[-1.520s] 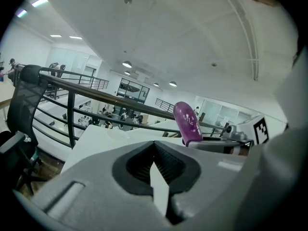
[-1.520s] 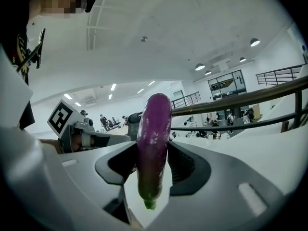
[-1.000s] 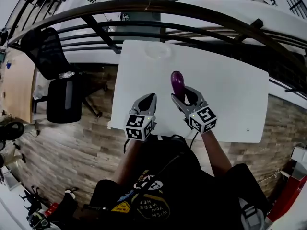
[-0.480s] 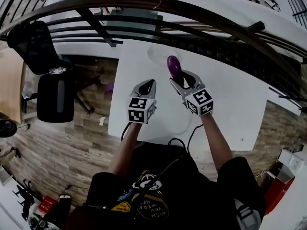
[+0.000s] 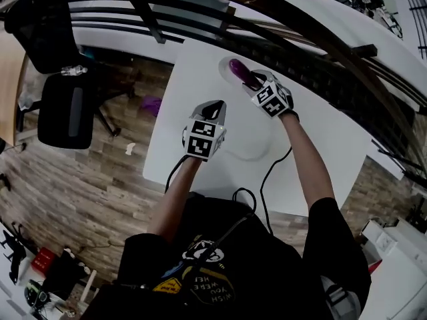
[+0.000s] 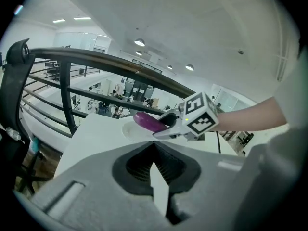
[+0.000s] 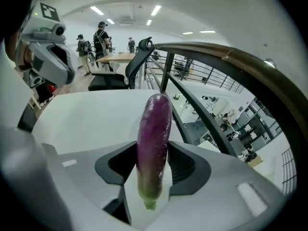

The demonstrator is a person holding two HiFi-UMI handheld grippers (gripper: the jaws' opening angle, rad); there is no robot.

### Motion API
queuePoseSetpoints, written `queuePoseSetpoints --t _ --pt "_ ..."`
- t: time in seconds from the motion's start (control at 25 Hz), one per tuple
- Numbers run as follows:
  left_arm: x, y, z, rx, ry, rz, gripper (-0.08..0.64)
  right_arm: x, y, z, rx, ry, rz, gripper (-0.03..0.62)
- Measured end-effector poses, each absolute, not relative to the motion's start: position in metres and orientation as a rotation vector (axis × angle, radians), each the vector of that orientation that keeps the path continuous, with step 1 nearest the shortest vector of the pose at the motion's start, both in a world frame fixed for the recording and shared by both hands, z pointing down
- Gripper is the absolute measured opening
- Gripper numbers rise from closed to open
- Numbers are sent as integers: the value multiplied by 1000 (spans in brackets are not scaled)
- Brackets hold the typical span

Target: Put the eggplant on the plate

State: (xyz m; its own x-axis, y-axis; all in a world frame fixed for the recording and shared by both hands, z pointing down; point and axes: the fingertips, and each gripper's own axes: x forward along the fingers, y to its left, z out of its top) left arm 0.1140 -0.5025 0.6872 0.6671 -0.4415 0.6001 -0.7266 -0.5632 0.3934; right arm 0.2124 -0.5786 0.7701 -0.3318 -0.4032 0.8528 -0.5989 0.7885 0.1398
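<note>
A purple eggplant (image 5: 238, 71) with a green stem end (image 7: 150, 203) is clamped lengthwise between the pads of my right gripper (image 5: 252, 80). It hangs tip-forward over a white plate (image 5: 223, 64) near the far edge of the white table (image 5: 320, 132). In the left gripper view the eggplant (image 6: 148, 121) sits just above the plate (image 6: 129, 130), still in the right gripper (image 6: 168, 127). My left gripper (image 5: 215, 107) hovers over the table nearer to me, its jaws shut on nothing (image 6: 154, 146).
A dark curved railing (image 5: 313, 29) runs just behind the table's far edge, close to the plate. A black office chair (image 5: 63, 112) stands on the wooden floor to the left. A black cable (image 5: 267, 179) trails over the table's near side.
The right gripper has carried the eggplant away from me to the plate at the far edge and tipped it downward. The left gripper has also moved forward a little.
</note>
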Motion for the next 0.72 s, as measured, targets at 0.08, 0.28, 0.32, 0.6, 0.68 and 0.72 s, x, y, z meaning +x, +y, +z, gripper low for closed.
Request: queuePoseSetpoints --t 0.08,0.28,0.32,0.6,0.68,0.72 --pt "110 -495 688 2223 -906 577 5 213 -587 784 704 -1938 258 199" --pt "90 -479 689 2166 -922 555 5 202 -592 813 633 -1883 294 198" --pt "86 -477 690 2162 -923 555 5 201 -595 815 638 -1885 296 198" --pt "75 -459 686 2166 -896 550 5 202 -592 799 728 -1906 297 255" --pt "72 -457 679 2192 -895 547 5 201 -585 777 817 -1960 307 252" --pt "70 -456 674 2208 -897 550 5 200 -578 763 867 -1996 307 247"
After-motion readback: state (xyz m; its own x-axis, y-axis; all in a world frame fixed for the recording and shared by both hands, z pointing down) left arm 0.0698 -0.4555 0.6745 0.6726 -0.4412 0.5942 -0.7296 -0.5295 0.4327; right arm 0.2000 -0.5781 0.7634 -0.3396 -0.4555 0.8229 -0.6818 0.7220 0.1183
